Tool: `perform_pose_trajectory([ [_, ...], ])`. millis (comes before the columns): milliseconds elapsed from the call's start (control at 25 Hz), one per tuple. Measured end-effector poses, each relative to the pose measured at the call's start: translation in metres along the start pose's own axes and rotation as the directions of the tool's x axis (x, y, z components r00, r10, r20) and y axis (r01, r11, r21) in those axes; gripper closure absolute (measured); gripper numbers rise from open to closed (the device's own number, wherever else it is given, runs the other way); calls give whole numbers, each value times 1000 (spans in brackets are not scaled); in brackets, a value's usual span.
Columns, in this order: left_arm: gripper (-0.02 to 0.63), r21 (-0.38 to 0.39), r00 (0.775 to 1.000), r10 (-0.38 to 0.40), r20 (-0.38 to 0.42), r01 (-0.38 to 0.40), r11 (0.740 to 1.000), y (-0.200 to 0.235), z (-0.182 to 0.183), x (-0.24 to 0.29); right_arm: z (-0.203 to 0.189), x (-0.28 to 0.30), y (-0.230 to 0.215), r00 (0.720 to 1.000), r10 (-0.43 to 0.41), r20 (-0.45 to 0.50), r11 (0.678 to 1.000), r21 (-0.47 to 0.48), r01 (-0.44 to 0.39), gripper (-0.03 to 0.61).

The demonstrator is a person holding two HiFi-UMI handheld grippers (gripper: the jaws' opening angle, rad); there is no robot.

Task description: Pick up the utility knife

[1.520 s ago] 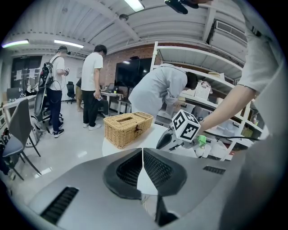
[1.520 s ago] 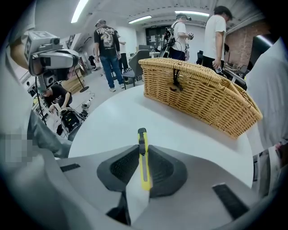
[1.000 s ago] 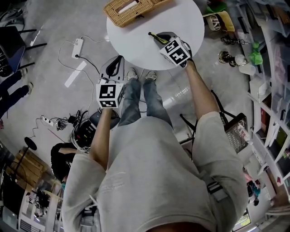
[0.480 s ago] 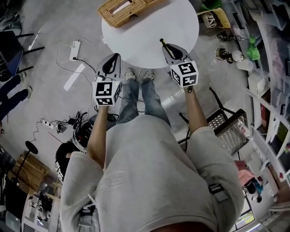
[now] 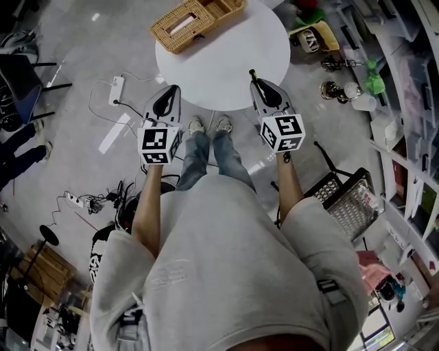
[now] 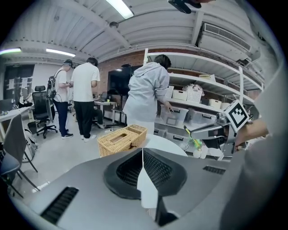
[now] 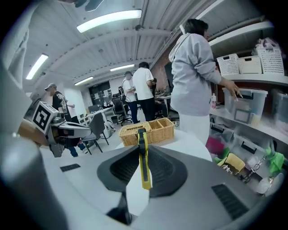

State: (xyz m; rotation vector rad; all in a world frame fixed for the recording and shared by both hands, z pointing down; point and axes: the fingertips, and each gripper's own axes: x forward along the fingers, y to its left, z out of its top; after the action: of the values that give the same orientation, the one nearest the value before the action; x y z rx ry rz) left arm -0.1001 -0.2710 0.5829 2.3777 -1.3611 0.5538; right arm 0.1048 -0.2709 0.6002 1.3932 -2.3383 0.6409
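Observation:
A yellow and black utility knife (image 7: 143,165) stands clamped between the jaws of my right gripper (image 7: 143,150), its tip poking out past the fingertips. In the head view the right gripper (image 5: 255,82) hangs over the near right edge of the round white table (image 5: 219,55), and the knife's dark tip (image 5: 252,71) shows ahead of it. My left gripper (image 5: 171,90) is off the table's near left edge, over the floor. Its jaws meet with nothing between them (image 6: 143,152). The left gripper view also catches the right gripper (image 6: 211,130) with the knife (image 6: 189,131).
A wicker basket (image 5: 195,19) sits at the table's far side. Shelves with bins (image 7: 245,105) and a person in a grey hoodie (image 6: 146,92) stand beyond it. Cables and a power strip (image 5: 115,72) lie on the floor at left, a wire basket (image 5: 350,199) at right.
The right gripper has lifted off the table top and drawn back toward the body with the knife in its jaws. The left gripper rose a little.

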Motion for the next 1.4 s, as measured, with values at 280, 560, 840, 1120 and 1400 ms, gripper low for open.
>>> perform_pose_trajectory([
  [280, 590, 35, 997, -7, 72, 4, 999, -1, 43, -15, 48, -23, -2, 995, -45, 90, 998, -36, 48, 502],
  [560, 591, 65, 991, -2, 135, -7, 998, 4, 82, -24, 91, -49, -5, 981, -82, 177, 993, -73, 96, 502],
  [840, 591, 84, 982, 8, 190, -24, 996, 10, 113, -34, 118, -72, -2, 963, -109, 247, 989, -73, 130, 502],
  [1120, 590, 96, 972, 3, 237, -26, 995, 14, 135, -38, 139, -83, 3, 945, -127, 303, 983, -89, 161, 502],
  [1400, 591, 76, 964, 14, 266, -35, 996, 19, 147, -47, 145, -92, 9, 934, -135, 330, 981, -88, 173, 502],
])
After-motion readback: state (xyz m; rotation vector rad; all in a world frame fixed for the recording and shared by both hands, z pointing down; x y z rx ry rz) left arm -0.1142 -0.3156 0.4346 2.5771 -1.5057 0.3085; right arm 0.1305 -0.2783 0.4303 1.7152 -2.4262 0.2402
